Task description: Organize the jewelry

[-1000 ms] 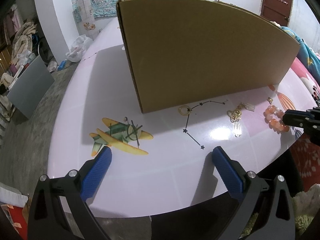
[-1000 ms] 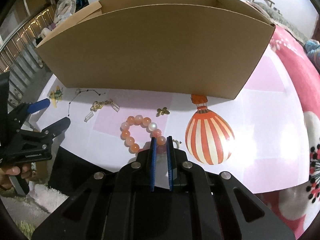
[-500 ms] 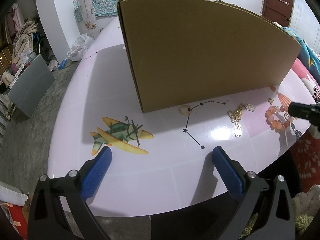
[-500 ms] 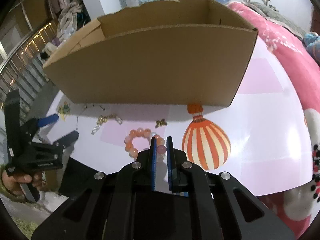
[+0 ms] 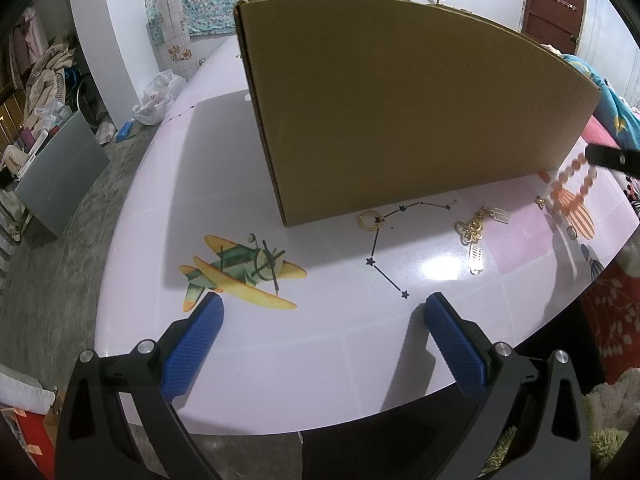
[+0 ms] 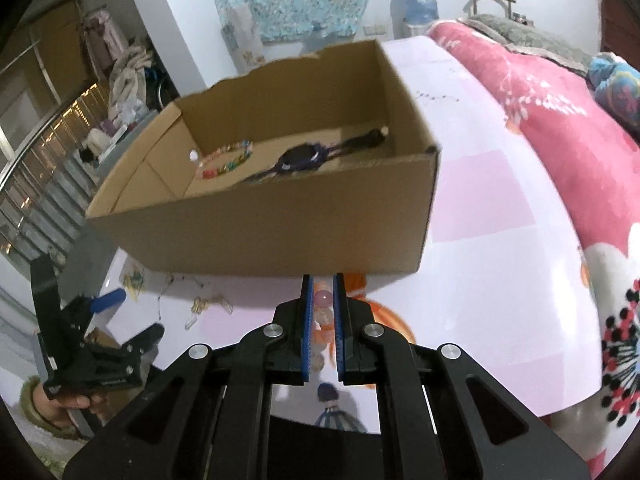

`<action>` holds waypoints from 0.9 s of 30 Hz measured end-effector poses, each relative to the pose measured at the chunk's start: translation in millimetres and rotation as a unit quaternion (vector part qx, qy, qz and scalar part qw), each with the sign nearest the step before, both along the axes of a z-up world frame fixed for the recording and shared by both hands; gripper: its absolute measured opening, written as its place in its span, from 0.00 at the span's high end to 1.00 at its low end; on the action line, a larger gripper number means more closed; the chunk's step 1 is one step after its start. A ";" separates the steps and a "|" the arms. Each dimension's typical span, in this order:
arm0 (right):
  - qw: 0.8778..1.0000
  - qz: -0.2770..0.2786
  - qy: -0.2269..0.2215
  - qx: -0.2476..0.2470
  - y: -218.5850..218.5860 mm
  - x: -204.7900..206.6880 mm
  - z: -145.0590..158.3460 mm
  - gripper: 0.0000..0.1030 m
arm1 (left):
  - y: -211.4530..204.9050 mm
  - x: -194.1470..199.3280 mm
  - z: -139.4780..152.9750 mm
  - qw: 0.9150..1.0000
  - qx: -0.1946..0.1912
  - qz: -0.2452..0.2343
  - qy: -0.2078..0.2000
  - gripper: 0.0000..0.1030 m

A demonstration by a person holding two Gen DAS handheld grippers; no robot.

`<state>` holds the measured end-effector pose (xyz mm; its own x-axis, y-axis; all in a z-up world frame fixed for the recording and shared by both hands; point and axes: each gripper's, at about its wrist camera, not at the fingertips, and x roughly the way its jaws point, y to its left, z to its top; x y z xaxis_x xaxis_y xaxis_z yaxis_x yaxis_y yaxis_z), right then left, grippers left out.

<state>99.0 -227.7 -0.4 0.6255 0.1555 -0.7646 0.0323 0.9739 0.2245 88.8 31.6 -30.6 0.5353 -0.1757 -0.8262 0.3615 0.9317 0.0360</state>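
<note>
The big brown cardboard box [image 6: 280, 184] stands on the pale purple table [image 5: 280, 360]. Everything else here is told from that box.

The right gripper [image 6: 322, 308] is just in front of the box's near wall, up off the table. Its two blue pads are pressed tight on a pink bead of the orange and pink bead bracelet [image 5: 572, 184]. In the left wrist view the bracelet hangs down in a loop from the gripper's tip, in the air, beside the box's right corner. The loop looks blurry.

Inside the box, on its floor, lie a dark watch [image 6: 302, 158] and a string of little colored beads [image 6: 228, 158]. The beads are nearer the box's left wall and the watch is in the middle.

On the table in front of the box lie more small things: a gold ring [image 5: 370, 220] right by the box's bottom edge, and a gold flower charm [image 5: 472, 230] a bit farther out.

The left gripper [image 5: 320, 320] is well out from the box's front left corner, above the table by a painted plane [image 5: 240, 272]. Its blue pads stand wide apart with nothing between them. A hand [image 6: 60, 404] holds it from below.
</note>
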 end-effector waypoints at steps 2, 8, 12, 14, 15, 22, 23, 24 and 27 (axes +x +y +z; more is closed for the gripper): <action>1.000 -0.010 -0.002 -0.015 -5.7 2.2 2.9 0.93 | 0.1 -0.1 -0.1 1.000 0.000 0.000 0.000 0.04; 0.998 -0.048 0.013 -0.043 -29.0 5.9 -8.9 0.93 | -0.4 -0.3 0.3 1.000 0.000 0.000 0.000 0.04; 0.996 -0.069 0.035 -0.040 -41.4 4.4 -23.1 0.89 | -0.4 0.6 0.7 1.000 0.000 -0.002 -0.001 0.04; 0.996 -0.076 0.039 -0.039 -43.7 2.2 -25.8 0.85 | -0.9 0.5 1.0 1.000 0.000 -0.002 -0.001 0.04; 0.995 -0.078 0.038 -0.038 -43.3 0.8 -24.8 0.82 | -1.2 0.6 1.0 1.000 0.000 -0.002 -0.001 0.04; 0.998 -0.066 0.001 -0.025 -33.8 -10.7 -8.5 0.67 | -2.8 1.4 3.5 1.000 0.000 -0.005 0.002 0.04; 0.998 -0.061 -0.003 -0.022 -30.9 -12.1 -6.8 0.64 | -3.4 1.7 4.6 1.000 0.002 -0.008 0.002 0.04; 0.998 -0.054 -0.006 -0.017 -27.4 -13.5 -5.7 0.64 | -3.3 1.1 6.2 1.000 0.004 -0.013 -0.002 0.04; 0.999 -0.034 -0.003 -0.003 -16.2 -15.5 -8.7 0.63 | -3.9 -5.2 15.3 0.999 -0.007 -0.026 -0.026 0.04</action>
